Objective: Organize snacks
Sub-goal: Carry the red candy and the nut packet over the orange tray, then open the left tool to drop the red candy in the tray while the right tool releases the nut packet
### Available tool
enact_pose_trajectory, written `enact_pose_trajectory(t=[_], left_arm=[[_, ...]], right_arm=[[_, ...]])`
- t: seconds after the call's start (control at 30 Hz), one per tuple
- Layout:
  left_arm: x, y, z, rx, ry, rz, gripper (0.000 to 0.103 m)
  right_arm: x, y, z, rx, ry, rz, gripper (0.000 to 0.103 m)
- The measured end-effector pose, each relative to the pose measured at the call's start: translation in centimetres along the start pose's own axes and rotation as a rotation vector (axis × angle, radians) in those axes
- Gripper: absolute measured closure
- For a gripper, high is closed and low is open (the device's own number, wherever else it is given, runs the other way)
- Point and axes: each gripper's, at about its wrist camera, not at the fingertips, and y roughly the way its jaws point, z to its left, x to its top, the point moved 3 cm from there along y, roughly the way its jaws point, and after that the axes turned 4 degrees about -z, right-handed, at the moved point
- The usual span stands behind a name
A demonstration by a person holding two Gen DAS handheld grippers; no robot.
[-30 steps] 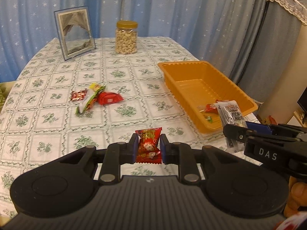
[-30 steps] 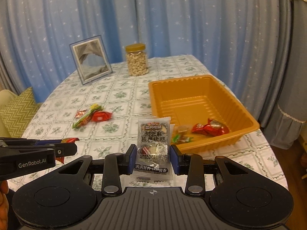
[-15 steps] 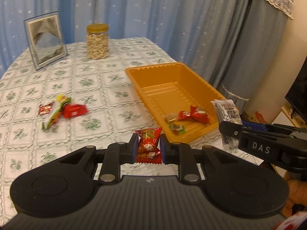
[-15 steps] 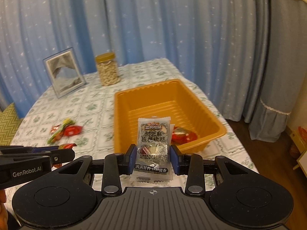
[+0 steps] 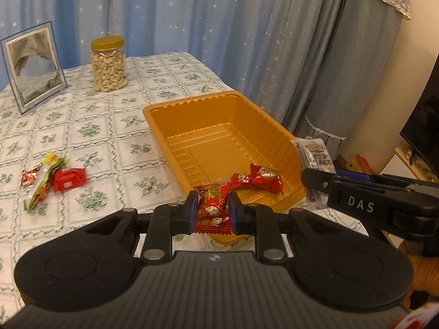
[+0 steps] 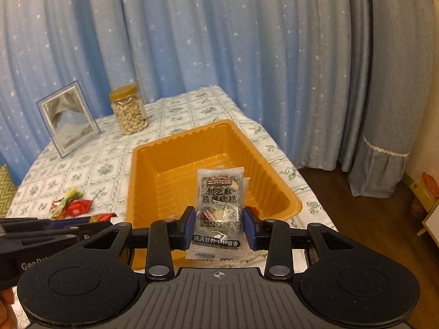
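My left gripper (image 5: 211, 212) is shut on a small red candy packet (image 5: 212, 208), held at the near edge of the orange tray (image 5: 219, 104). A red wrapped snack (image 5: 260, 179) lies in the tray's near corner. My right gripper (image 6: 219, 224) is shut on a clear grey-and-white snack packet (image 6: 219, 203), held over the near end of the orange tray (image 6: 142, 170). The right gripper also shows in the left wrist view (image 5: 315, 181) with its packet (image 5: 315, 155). Several loose snacks (image 5: 52, 179) lie on the tablecloth to the left.
A jar of cashews (image 5: 109, 64) and a picture frame (image 5: 34, 65) stand at the back of the table. Blue starred curtains hang behind. The table's right edge is close beside the tray, with floor and a low cabinet (image 6: 428, 200) beyond.
Both grippers have moved right and forward toward the tray, each still holding its packet. The tray now fills the centre of both views.
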Motion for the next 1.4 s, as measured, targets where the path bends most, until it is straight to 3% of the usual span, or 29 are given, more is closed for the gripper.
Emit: enact_pose_trajectory(t=[0.57, 0.63, 0.7, 1.03, 1.4], left_arm=[[1.4, 5.4, -1.1, -0.029, 0.009, 0.006, 0.082], [1.4, 5.7, -1.0, -0.026, 0.007, -0.001, 0.078], [1.3, 5.6, -0.6, -0.022, -0.002, -0.007, 0.07], [-0.5, 2.7, 3.3, 0.055, -0.08, -0.007, 0.065], [-1.2, 1.2, 5.4, 0.095, -0.099, -0.013, 0.06]], right_arm=[[1.6, 3.4, -1.9, -0.025, 0.03, 0.005, 0.065], [1.6, 3.6, -2.0, -0.027, 0.031, 0.007, 0.065], [1.5, 3.7, -2.1, -0.029, 0.034, 0.009, 0.065], [1.3, 4.0, -1.6, -0.01, 0.031, 0.02, 0.065], [1.6, 4.8, 0.2, 0.042, 0.021, 0.022, 0.065]])
